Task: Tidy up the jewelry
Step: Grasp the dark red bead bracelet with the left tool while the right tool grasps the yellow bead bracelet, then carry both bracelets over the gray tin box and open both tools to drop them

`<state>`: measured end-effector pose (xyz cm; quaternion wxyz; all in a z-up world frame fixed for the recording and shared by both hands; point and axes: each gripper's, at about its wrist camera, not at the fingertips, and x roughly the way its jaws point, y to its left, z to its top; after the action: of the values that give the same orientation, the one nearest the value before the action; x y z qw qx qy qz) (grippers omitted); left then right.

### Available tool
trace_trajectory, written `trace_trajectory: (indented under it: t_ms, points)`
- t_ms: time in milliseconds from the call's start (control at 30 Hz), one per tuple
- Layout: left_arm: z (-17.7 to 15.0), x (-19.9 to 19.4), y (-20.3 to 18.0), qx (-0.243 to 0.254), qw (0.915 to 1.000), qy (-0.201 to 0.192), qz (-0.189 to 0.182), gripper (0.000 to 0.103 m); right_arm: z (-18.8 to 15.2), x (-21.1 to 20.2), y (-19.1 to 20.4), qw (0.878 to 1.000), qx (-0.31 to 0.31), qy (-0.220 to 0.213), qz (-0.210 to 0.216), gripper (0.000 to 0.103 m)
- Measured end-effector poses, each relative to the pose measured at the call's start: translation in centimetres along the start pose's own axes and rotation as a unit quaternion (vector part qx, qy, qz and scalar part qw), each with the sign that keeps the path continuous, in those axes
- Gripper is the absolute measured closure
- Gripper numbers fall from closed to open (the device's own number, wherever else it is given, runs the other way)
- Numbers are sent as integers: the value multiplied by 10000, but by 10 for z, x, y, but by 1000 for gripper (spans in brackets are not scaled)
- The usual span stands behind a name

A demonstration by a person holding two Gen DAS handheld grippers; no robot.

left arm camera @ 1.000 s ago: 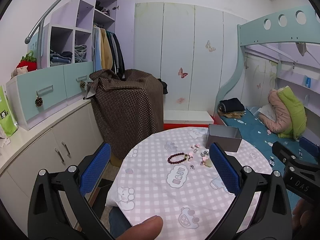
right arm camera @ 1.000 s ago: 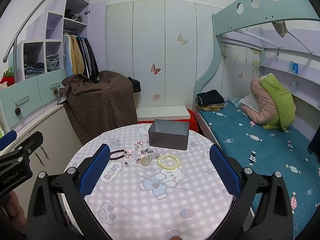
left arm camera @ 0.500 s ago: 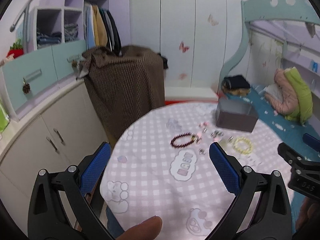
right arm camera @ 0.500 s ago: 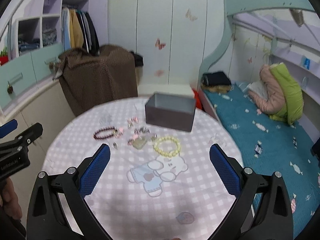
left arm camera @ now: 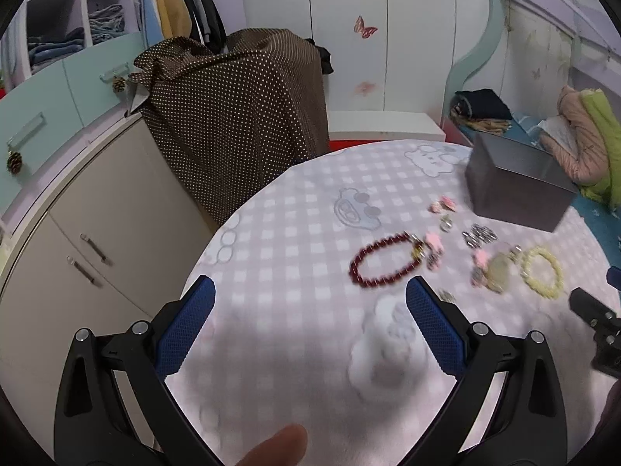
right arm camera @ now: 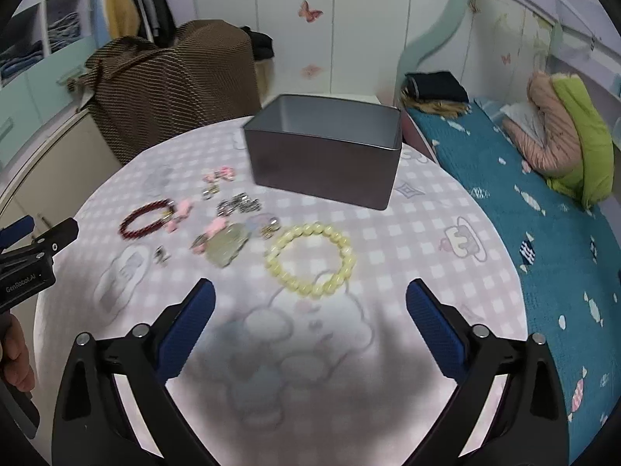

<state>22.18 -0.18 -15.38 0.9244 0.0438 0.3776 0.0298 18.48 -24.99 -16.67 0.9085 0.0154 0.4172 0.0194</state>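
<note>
The jewelry lies scattered on a round table (right arm camera: 427, 233), all of it on the near side of an open grey tin box (right arm camera: 326, 155) that serves as the landmark here. The box sits toward the far edge of the table with its long axis running roughly left to right across the right wrist view, open side up. Nearest the box in front is a yellow bead bracelet (right arm camera: 310, 260), lying flat as a loop. To the left of that lies a pale green pendant (right arm camera: 227, 246), with small pink charms (right arm camera: 182, 213) and a cluster of silver pieces (right arm camera: 238, 206) between it and the box. Farthest left of the box lies a dark red bead bracelet (left arm camera: 384, 264), flat, its oval stretched diagonally in the left wrist view. The table wears a pink and white checked cloth with cartoon prints. Behind the box stand white wardrobe doors with butterfly stickers; to its left a brown dotted cloth (left arm camera: 240, 116) drapes over furniture, and to its right is a bed with a teal sheet (right arm camera: 543, 213). The left gripper (left arm camera: 310, 326) hangs above the cloth with jaws wide and empty, short of the red bracelet; the right gripper (right arm camera: 310, 326) likewise gapes wide, holding nothing, just short of the yellow bracelet.
</note>
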Motion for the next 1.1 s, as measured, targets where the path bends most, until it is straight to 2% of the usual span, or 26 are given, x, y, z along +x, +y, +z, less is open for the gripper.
trace_trajectory:
  t_ms: [233,267,333,500,533,600,667,733,767,833,900,933,967,1100]
  points:
    - [21,60,8,-63,9991,422,78,5,18,38,-18,9989,253,371,-154,28]
    - [22,66,7,-39,9989,465,82,5,19,42,-21,9985,286,423,-171,34]
    - [22,78,3,72,9983,572,79,5,21,50,-25,9979,319,541,-172,40]
    - [15,96,-8,316,9958,842,-144,5,19,61,-29,9970,246,698,-229,42]
    - [13,96,-9,312,9962,800,-163,5,20,61,-28,9971,190,696,-251,42]
    - [13,99,-5,196,9959,847,-265,5,20,62,-26,9971,87,692,-313,49]
    - [13,102,-2,62,9950,919,-394,6,20,62,-23,9975,-43,653,-264,66]
    - [12,102,1,-71,9938,962,-557,10,18,60,-17,9977,-254,594,-189,78]
    - [11,101,-1,-8,9938,933,-597,18,17,60,-14,9976,-342,571,-167,85]
    - [11,93,-8,180,9930,874,-769,42,15,59,-11,9975,-414,548,-139,95]
    - [11,88,-15,293,9920,865,-874,80,13,57,-12,9977,-410,538,-103,95]
    - [11,87,-17,313,9914,867,-931,88,12,56,-14,9978,-376,539,-60,95]
    - [11,86,-18,308,9906,885,-994,94,12,55,-16,9980,-329,542,7,95]
    - [8,78,-16,183,9874,904,-1285,96,9,45,-22,9985,-244,478,118,95]
